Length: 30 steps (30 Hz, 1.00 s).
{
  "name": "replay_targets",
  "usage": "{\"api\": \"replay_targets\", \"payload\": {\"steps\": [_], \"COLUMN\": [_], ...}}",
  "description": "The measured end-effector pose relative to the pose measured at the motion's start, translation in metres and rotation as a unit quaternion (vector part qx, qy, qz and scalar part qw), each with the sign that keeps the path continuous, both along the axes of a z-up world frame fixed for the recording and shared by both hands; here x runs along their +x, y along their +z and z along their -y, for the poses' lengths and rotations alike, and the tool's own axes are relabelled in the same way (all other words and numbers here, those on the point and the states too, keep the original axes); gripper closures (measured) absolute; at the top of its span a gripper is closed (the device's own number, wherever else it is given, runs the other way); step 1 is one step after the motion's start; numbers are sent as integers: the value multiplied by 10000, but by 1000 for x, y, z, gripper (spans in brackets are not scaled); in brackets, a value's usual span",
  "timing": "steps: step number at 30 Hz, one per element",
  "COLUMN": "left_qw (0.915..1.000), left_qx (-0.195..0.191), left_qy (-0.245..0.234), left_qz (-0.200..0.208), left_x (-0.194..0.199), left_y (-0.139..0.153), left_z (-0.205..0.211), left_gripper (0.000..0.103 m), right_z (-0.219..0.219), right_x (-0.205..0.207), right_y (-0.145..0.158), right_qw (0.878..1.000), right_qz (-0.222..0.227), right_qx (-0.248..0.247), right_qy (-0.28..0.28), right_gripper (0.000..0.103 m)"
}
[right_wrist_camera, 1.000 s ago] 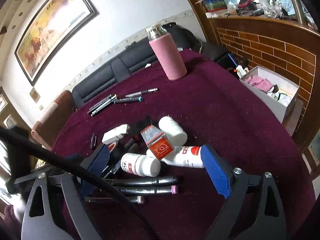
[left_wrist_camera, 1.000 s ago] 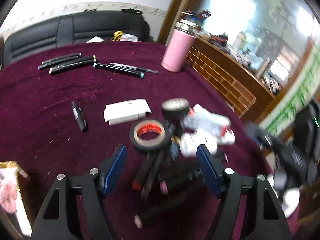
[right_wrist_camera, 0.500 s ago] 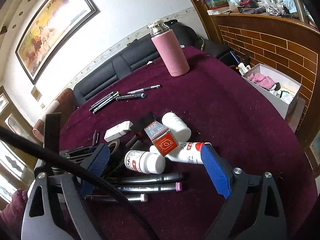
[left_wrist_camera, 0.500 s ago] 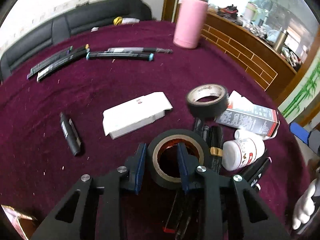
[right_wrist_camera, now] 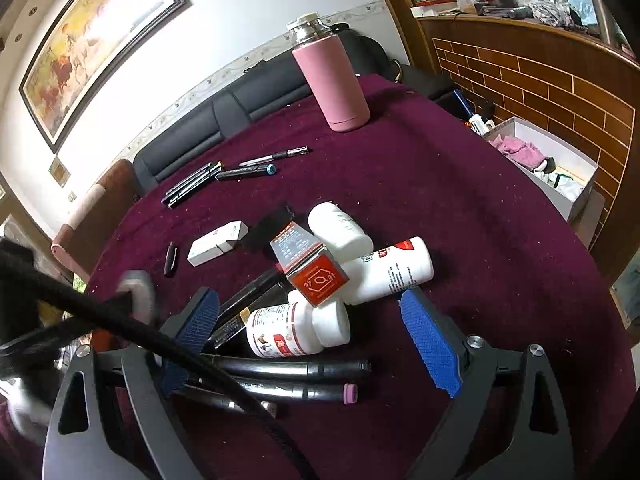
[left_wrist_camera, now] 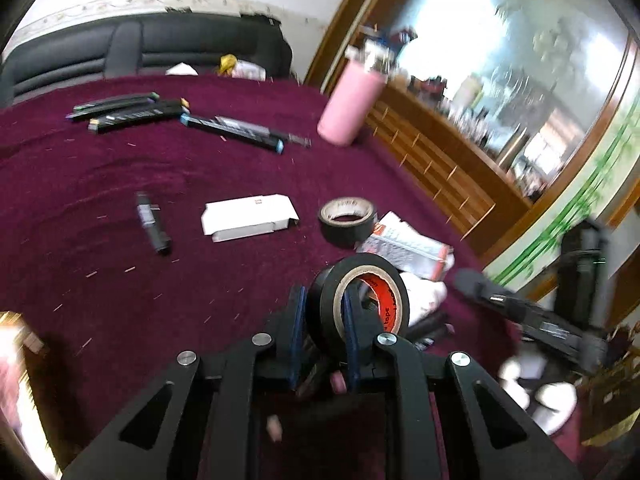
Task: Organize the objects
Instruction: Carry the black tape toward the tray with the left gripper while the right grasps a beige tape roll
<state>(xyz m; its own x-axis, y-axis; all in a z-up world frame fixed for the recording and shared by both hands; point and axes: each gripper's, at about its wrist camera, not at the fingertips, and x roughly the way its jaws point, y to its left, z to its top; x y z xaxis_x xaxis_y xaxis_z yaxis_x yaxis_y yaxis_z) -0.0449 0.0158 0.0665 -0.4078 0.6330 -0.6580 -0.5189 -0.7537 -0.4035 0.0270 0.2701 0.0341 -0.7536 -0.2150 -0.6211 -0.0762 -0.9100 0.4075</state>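
My left gripper (left_wrist_camera: pixel 323 300) holds a black tape roll (left_wrist_camera: pixel 374 300) with a red core. Its jaws are closing, one pad inside the ring and one outside, both pressing on the roll's wall. The roll hangs on edge above the maroon tablecloth (left_wrist_camera: pixel 120 280). A second black tape roll (left_wrist_camera: pixel 347 222) lies flat beyond it, next to a white box (left_wrist_camera: pixel 248 218). My right gripper (right_wrist_camera: pixel 308 300) stands open over a heap: white bottles (right_wrist_camera: pixel 296 330), a red-and-grey carton (right_wrist_camera: pixel 308 264) and dark markers (right_wrist_camera: pixel 292 368). Nothing is held between its pads.
A pink flask (right_wrist_camera: pixel 336 80) stands at the far side. Several markers (left_wrist_camera: pixel 132 112) lie in a row at the back, and a short black marker (left_wrist_camera: pixel 152 228) lies alone. A white carton (right_wrist_camera: pixel 560 168) sits off the table's right edge by the brick-patterned counter.
The left jaws came in from wide open and took hold of the red-cored tape roll, which now stands on edge off the cloth. The right gripper stayed put and open.
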Motion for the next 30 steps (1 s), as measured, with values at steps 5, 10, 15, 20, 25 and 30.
{"api": "replay_targets", "payload": {"steps": [5,10,15,20,25,30], "left_qw": [9964,9899,9810,9718,9672,9672], "left_qx": [678,851,653,781,826,934], "left_qy": [426,935,1474,1823,2027,2080], "left_qz": [-288,-642,-1084,-1275,-1292,-1117], "left_x": [43,96,137,158,163,154], "left_y": [34,56,62,57,47,31], "left_z": [76,150,203,236,255,270], "left_gripper": [88,88,88,88,88,88], "right_z": [22,48,57,70,106,139], "right_x": [3,2,-36,-87,-124,-150], "right_y": [3,14,36,40,36,0], "right_qw": [9987,9963,9961,9910,9703,9109], "right_qz": [-94,-37,182,646,1151,1970], "right_qx": [198,192,589,1043,1789,3370], "right_qy": [450,838,632,542,1150,1337], "right_gripper": [9,9,9,14,24,59]}}
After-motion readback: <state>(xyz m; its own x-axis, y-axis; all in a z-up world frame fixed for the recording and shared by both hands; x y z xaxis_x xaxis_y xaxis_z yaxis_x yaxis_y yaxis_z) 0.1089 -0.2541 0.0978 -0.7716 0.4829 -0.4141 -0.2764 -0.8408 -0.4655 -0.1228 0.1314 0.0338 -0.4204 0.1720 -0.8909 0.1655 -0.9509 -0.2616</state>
